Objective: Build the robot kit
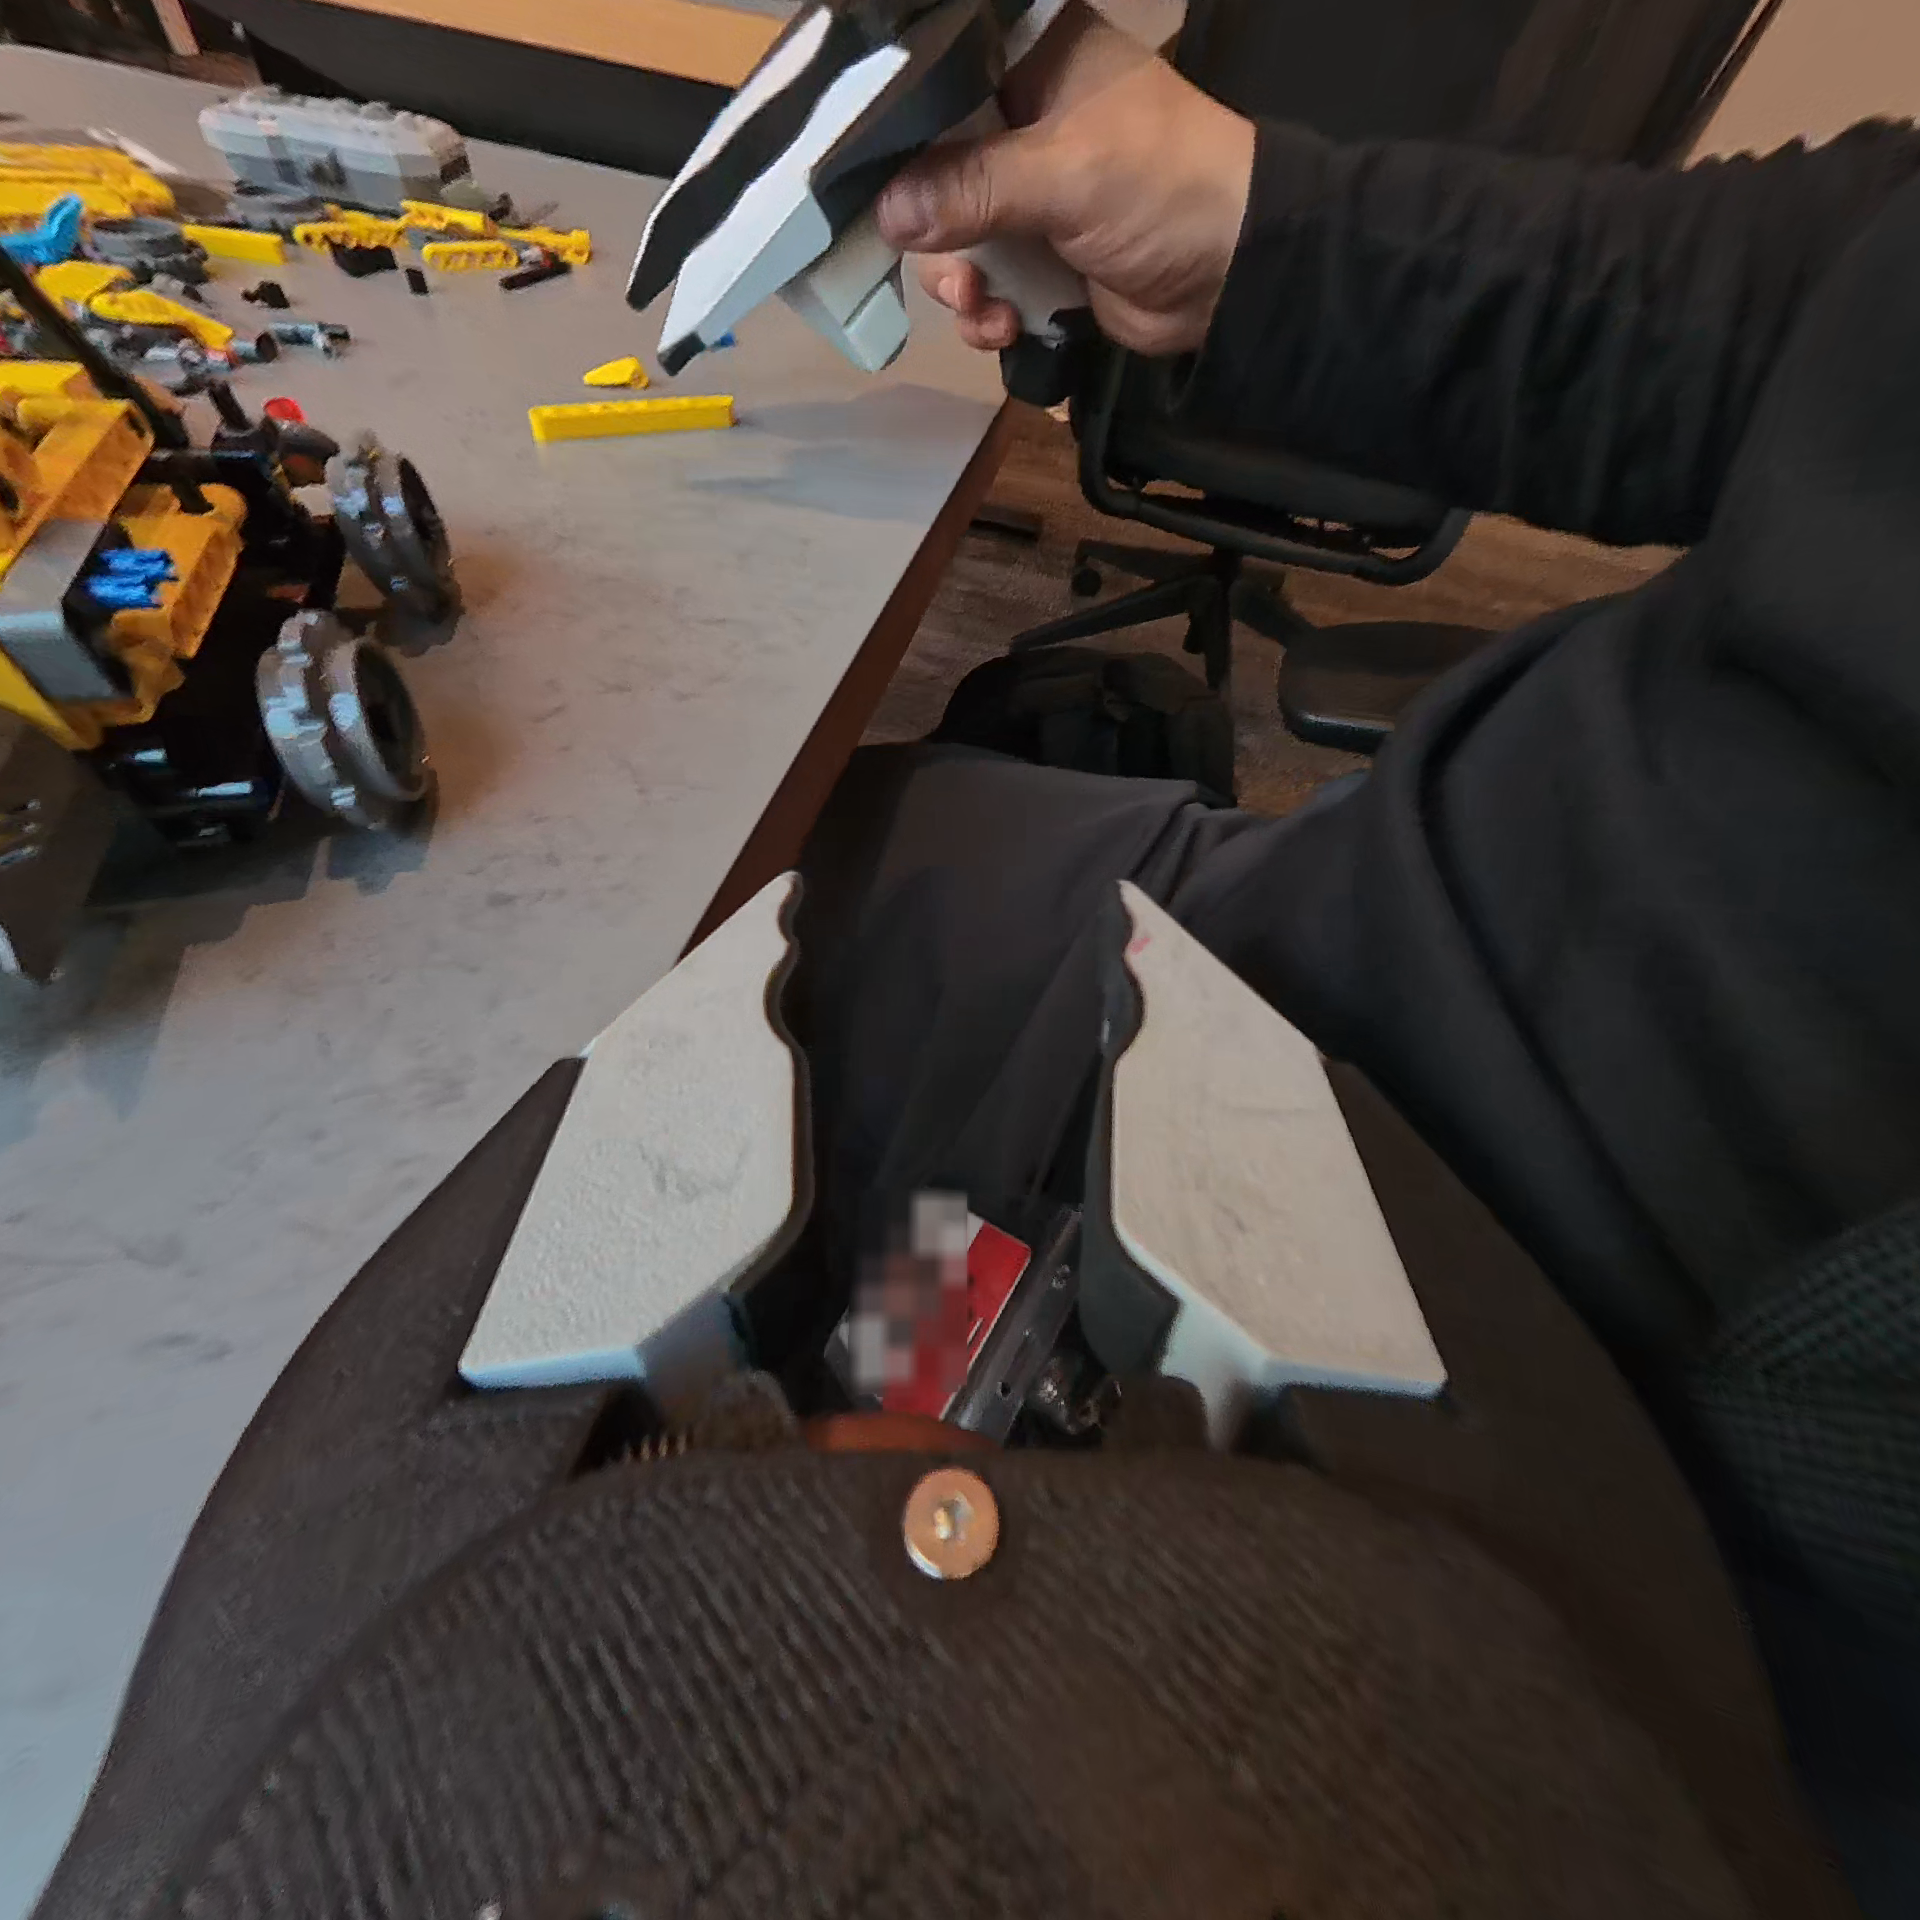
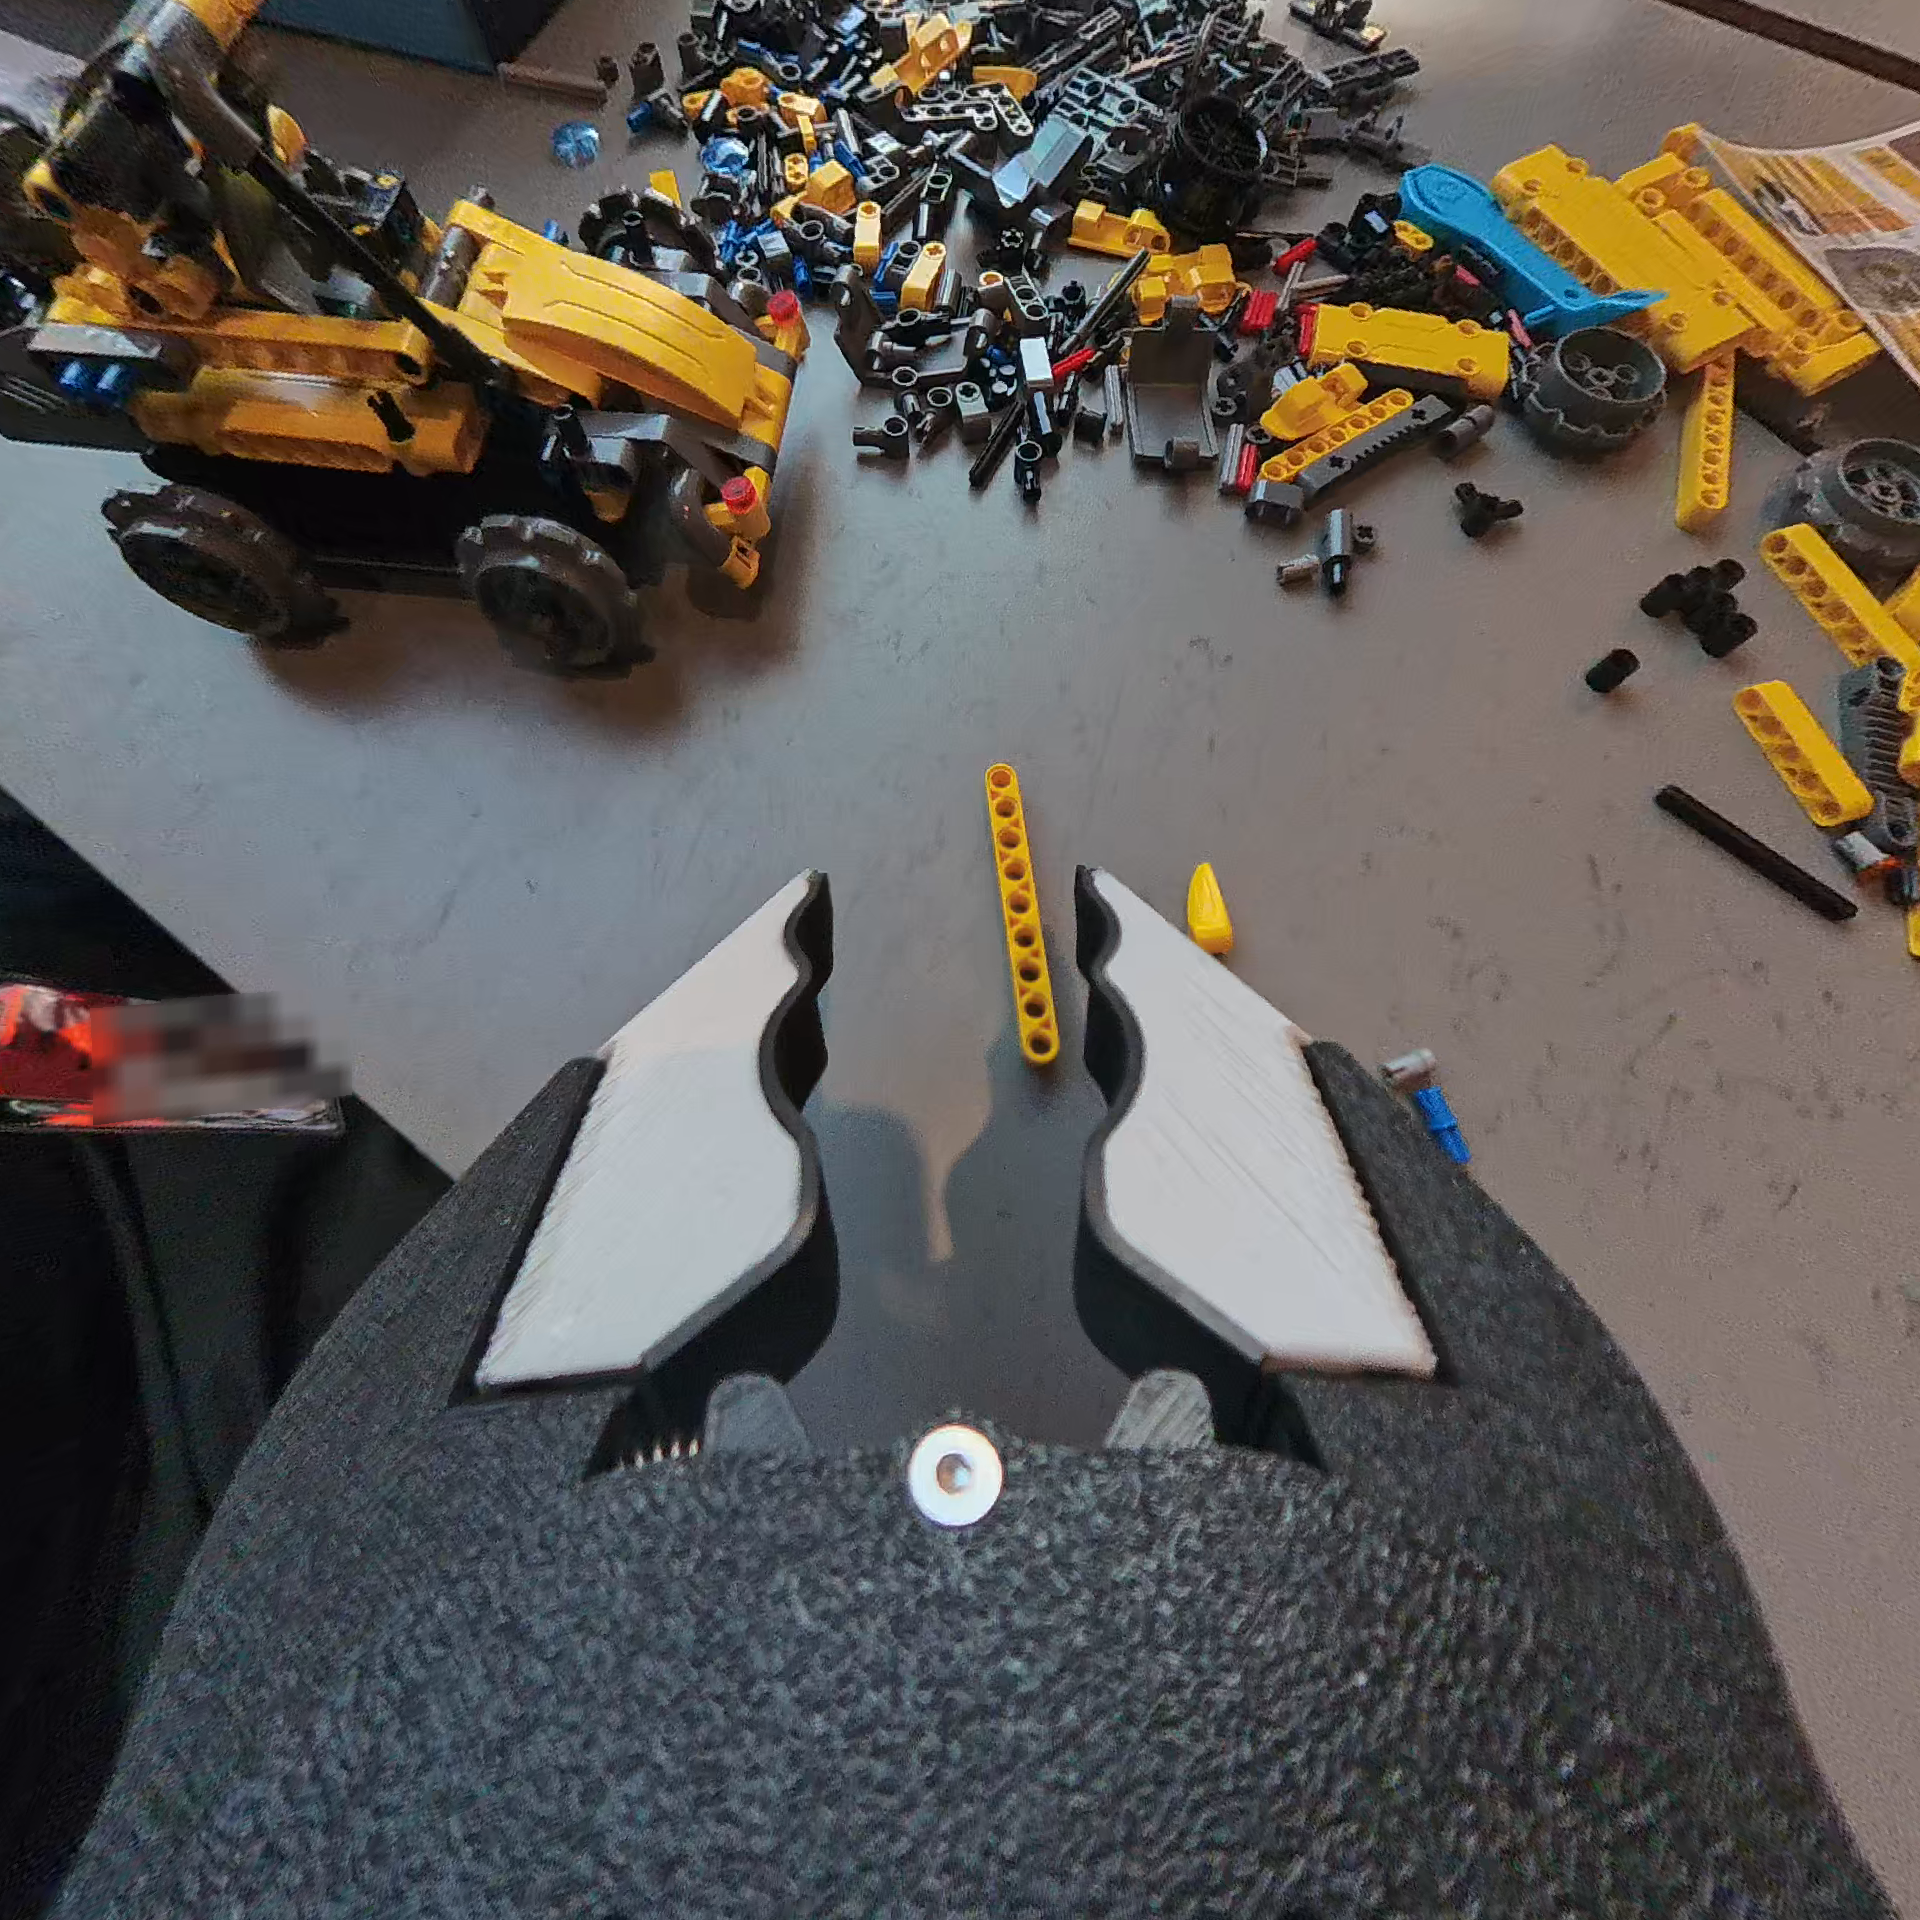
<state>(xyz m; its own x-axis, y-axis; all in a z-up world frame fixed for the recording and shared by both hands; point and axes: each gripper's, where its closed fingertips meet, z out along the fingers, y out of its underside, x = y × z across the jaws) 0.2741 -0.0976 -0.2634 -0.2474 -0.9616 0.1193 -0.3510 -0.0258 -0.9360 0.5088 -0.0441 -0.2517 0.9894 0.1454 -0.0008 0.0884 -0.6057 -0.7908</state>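
Observation:
My right gripper (image 2: 953, 894) is open and empty above the grey table (image 2: 623, 831). A long yellow beam with holes (image 2: 1018, 914) lies on the table between its fingertips, nearer the right finger. A small yellow wedge piece (image 2: 1210, 909) lies just right of the right finger. My left gripper (image 1: 961, 904) is open and empty, held off the table's edge over a person's dark-clothed lap. In the left wrist view the right gripper (image 1: 665, 327) hangs in a hand above the same yellow beam (image 1: 631, 418) and wedge (image 1: 618, 374).
A half-built yellow and black toy vehicle (image 2: 395, 395) stands at the left of the table (image 1: 520, 675); it also shows in the left wrist view (image 1: 187, 603). A heap of loose building pieces (image 2: 1143, 260) fills the back. A blue pin (image 2: 1439, 1117) lies right of my right gripper. An office chair (image 1: 1247, 488) stands beyond the edge. Tip to tip, the grippers are about 25 cm apart. From the right gripper's tips to the blue pin (image 2: 1439, 1117) is close to 9 cm.

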